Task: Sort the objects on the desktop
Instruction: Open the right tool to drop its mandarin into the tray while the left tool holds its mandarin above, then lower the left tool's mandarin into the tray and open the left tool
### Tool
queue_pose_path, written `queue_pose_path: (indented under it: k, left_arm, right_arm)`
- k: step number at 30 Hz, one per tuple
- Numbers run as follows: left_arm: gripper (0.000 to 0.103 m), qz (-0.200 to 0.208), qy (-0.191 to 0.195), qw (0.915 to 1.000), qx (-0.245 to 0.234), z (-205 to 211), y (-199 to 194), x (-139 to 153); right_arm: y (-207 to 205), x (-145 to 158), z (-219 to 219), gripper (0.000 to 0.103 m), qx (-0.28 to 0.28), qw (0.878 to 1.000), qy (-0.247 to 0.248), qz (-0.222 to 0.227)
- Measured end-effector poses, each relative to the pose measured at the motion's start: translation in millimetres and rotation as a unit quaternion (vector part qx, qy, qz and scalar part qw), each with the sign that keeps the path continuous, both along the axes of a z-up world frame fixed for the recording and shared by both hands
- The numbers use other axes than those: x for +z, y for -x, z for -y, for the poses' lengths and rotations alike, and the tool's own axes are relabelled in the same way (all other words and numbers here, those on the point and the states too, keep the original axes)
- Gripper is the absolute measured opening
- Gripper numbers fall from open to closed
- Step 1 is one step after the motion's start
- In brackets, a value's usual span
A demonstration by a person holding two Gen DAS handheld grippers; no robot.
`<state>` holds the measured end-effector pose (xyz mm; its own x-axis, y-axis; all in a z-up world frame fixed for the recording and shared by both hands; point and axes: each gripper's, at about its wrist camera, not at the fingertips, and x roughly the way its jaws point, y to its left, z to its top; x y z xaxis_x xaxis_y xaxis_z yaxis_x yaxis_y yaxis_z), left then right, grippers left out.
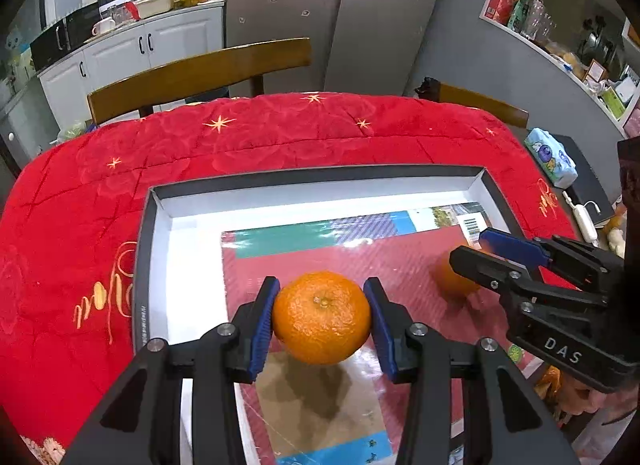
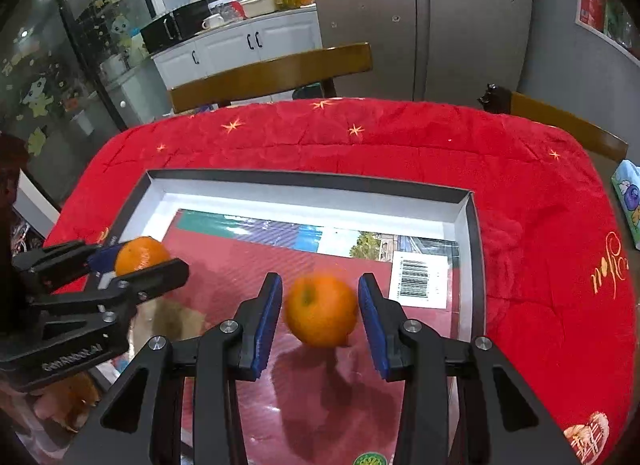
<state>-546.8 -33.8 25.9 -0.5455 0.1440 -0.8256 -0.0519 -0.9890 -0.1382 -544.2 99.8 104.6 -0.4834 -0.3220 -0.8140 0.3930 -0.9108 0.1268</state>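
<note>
While the left gripper point(image 1: 320, 317) has its blue-padded jaws spread around one orange point(image 1: 321, 317), the left pad touches the peel and the right pad stands just off it, so no firm grip shows. That orange hangs a little above its own shadow on the glossy red sheet point(image 1: 400, 265). Over in the right wrist view, the right gripper point(image 2: 320, 311) holds its jaws apart with a second orange point(image 2: 322, 309) between them, blurred and clear of both pads, above the same sheet. Each gripper appears in the other's view, at the side, next to its own fruit. Both oranges lie within a shallow box point(image 2: 304, 179) with white inner walls and a dark rim. It rests on a surface covered by a red quilted cloth point(image 2: 540, 225) with gold stars.
</note>
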Motion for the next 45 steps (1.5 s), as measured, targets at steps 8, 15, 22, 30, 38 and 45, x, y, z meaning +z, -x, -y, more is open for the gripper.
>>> queue_pose_path:
  k: [8,15,22,30,38,45]
  left_arm:
    - [0.045,0.027,-0.008,0.9996,0.0,4.6,3.9,-11.1]
    - [0.045,0.041,0.007,0.9991,-0.011,-0.6,4.5,-16.6]
    - [0.045,0.058,0.024,0.9979,-0.014,-6.3,6.0,-23.2]
    - [0.046,0.063,0.046,0.9968,-0.018,-11.4,5.6,-25.7]
    - [0.097,0.051,0.05,0.9969,-0.032,-16.2,4.0,-20.5]
    - [0.103,0.025,0.031,0.999,-0.022,-7.1,-2.8,2.4]
  right_arm:
    - [3.2,-9.0,2.0,0.038,-0.007,1.0,-0.023,0.001]
    - [4.1,-8.6,1.1,0.038,-0.009,1.0,-0.02,0.0]
    - [1.9,-9.3,0.6,0.04,-0.013,1.0,-0.017,-0.002]
    - [4.7,-10.9,-4.4,0.043,-0.018,1.0,-0.004,0.01]
    - [1.9,4.4,-13.3,0.091,-0.031,0.999,0.019,0.001]
    - [0.2,32.9,-37.7,0.103,-0.056,0.996,0.075,0.002]
